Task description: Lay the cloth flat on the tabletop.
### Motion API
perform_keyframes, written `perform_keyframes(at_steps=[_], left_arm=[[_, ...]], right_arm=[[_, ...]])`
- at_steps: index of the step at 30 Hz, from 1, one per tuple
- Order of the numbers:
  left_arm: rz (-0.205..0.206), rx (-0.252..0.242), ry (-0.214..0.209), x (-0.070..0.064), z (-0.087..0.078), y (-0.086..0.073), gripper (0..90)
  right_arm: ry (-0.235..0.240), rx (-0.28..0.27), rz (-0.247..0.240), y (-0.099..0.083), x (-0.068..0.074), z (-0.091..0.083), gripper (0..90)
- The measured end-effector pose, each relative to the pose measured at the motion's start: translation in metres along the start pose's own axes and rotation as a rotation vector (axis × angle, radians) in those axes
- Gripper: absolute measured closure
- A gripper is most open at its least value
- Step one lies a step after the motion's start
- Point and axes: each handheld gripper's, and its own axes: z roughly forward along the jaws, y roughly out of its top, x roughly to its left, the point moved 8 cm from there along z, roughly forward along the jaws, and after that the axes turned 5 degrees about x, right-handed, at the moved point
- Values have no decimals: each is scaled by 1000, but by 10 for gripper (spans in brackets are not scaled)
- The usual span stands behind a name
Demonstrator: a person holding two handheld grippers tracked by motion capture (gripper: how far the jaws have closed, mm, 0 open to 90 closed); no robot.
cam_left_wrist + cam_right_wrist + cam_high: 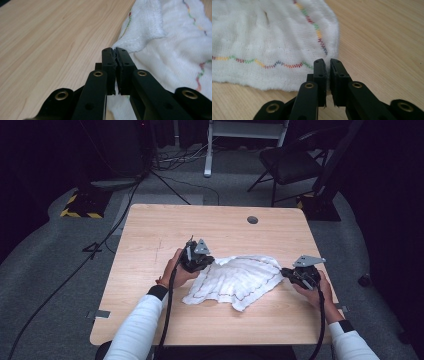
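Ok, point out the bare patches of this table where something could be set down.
The far strip of the table between the cloth and the round hole is bare, as is the near edge below the cloth. The middle is crowded: the left gripper and right gripper each pinch a cloth corner.

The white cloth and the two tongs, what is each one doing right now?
White cloth: rumpled and partly spread on the table, a corner pinched at each side.
Left tongs: shut on a corner of the white cloth, fabric caught between the jaws.
Right tongs: shut on the white cloth's edge near the zigzag stitching.
Table: flat, bare wood around the cloth.
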Motion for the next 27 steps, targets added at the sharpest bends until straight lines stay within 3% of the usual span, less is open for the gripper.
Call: perform_keyframes(at_steps=[3, 9, 10, 11, 12, 13, 16, 19, 20, 21, 22, 23, 25, 26, 27], left_arm=[[-12, 21, 11, 8, -5, -15, 860], [-51, 11, 27, 17, -6, -25, 814], [-62, 16, 35, 19, -3, -26, 737], [-80, 15, 45, 21, 0, -27, 737], [-97, 24, 47, 24, 4, -27, 673], [-109, 33, 47, 25, 8, -27, 559], [-103, 45, 56, 26, 19, -21, 440], [-105, 34, 69, 29, 28, -8, 323], [-118, 29, 73, 32, 32, -4, 280], [-133, 27, 78, 36, 35, -1, 277], [-174, 36, 89, 46, 44, 2, 276], [-174, 36, 89, 46, 44, 2, 274], [-211, 48, 86, 54, 52, 2, 274], [-228, 62, 97, 58, 57, 1, 273], [-231, 82, 113, 62, 60, 0, 273]], right_arm=[[-15, -20, -19, 16, -3, 8, 836], [-46, -14, -63, 40, -2, 27, 838], [-49, -14, -68, 47, -2, 35, 838], [-49, -14, -68, 47, -2, 35, 838], [-60, -16, -80, 49, -2, 38, 837], [-66, 2, -86, 50, -2, 46, 835], [-64, 7, -80, 51, -3, 51, 827], [-61, 1, -50, 52, -6, 55, 795], [-63, 4, -27, 51, -8, 57, 712], [-61, 12, -16, 50, -9, 58, 661], [-58, 21, 1, 48, -10, 59, 647], [-58, 21, 1, 48, -10, 59, 647], [-47, 27, 25, 46, -11, 60, 593], [-34, 37, 57, 44, -12, 61, 529], [-34, 37, 57, 44, -12, 61, 529]])
